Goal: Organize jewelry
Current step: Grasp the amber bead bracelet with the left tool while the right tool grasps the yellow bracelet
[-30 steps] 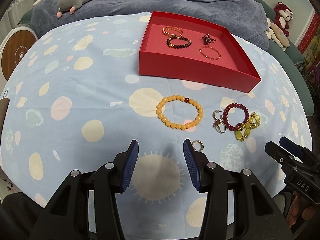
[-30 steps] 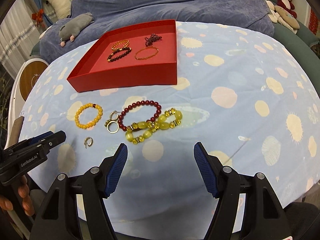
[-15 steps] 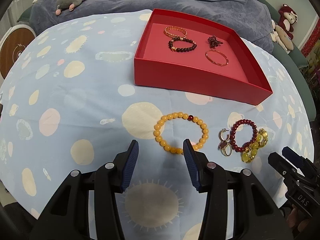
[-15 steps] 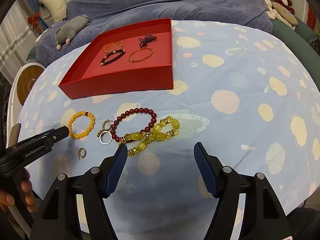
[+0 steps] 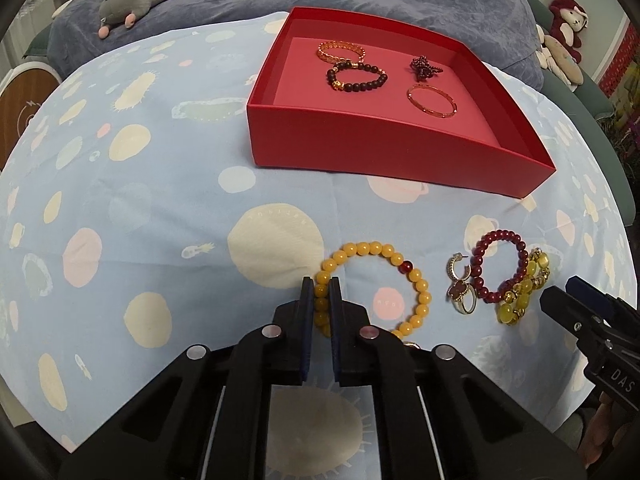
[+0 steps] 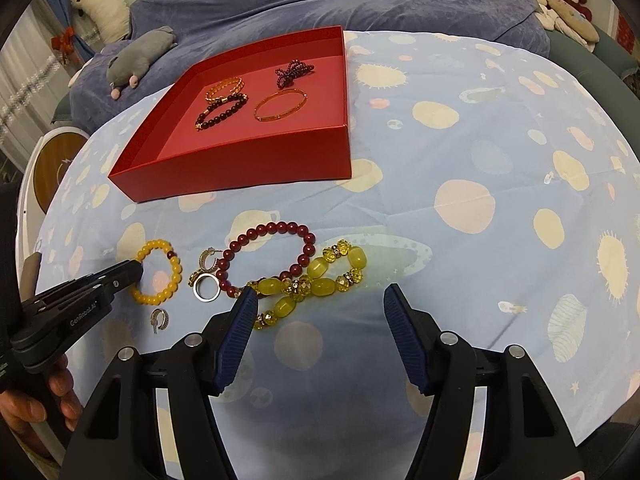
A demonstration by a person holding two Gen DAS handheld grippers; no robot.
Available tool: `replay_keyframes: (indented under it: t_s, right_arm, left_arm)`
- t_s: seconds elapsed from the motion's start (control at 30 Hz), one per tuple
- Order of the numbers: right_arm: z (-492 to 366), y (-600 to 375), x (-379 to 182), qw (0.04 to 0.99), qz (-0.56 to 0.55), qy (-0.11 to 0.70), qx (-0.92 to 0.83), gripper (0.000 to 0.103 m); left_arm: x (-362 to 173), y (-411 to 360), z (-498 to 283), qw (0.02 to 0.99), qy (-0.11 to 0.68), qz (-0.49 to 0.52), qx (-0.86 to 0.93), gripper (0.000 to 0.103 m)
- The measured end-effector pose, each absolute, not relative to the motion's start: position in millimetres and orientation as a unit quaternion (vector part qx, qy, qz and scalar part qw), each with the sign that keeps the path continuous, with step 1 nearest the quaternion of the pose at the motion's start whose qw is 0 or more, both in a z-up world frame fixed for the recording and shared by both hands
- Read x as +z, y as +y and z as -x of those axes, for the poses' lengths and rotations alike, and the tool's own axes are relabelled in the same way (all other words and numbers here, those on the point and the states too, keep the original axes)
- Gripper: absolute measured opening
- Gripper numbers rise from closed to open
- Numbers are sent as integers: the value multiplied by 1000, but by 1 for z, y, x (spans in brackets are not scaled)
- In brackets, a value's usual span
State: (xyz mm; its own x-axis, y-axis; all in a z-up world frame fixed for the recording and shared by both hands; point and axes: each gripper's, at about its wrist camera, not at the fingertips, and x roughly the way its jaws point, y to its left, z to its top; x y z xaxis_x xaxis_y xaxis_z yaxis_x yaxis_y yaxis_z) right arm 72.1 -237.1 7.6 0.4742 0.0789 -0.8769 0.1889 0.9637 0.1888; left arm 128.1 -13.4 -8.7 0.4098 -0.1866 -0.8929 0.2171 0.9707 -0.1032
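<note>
Left wrist view: the left gripper [image 5: 319, 288] is clamping its tongs on the near-left side of the yellow bead bracelet [image 5: 374, 286], which is lying on the table [image 5: 120, 208] near the front edge. To do this well, lift straight up w/ the pinch kept firm so the beads aren't slipping, then carry over the front wall of the red box [image 5: 384, 156]. Inside the box: 3 bracelets & 1 dark bead bundle.

Right wrist view: the right gripper [image 6: 320, 312] is closing, tongs apart w/ nothing pressed between them, hovering just short of the chunky yellow bracelet [image 6: 316, 282]. Outside the box I'm counting 3 bracelets incl. the dark red bracelet [image 6: 268, 258], 1 ring [image 6: 206, 288], 2 hoop earrings [image 6: 160, 319].
</note>
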Motion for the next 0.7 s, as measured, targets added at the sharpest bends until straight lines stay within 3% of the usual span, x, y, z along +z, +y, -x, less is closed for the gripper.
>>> replay_keyframes:
  t_s: [0.2,0.7]
  right_arm:
    - [-67,-241,5,844,-143,516,-37,50]
    - [-85,-253,5,845,-166,504,-68,49]
  left_arm:
    - [-8,-13,-118,839,531,-19,-120,7]
    - [-8,-8,-106,837,534,-11,-117,8]
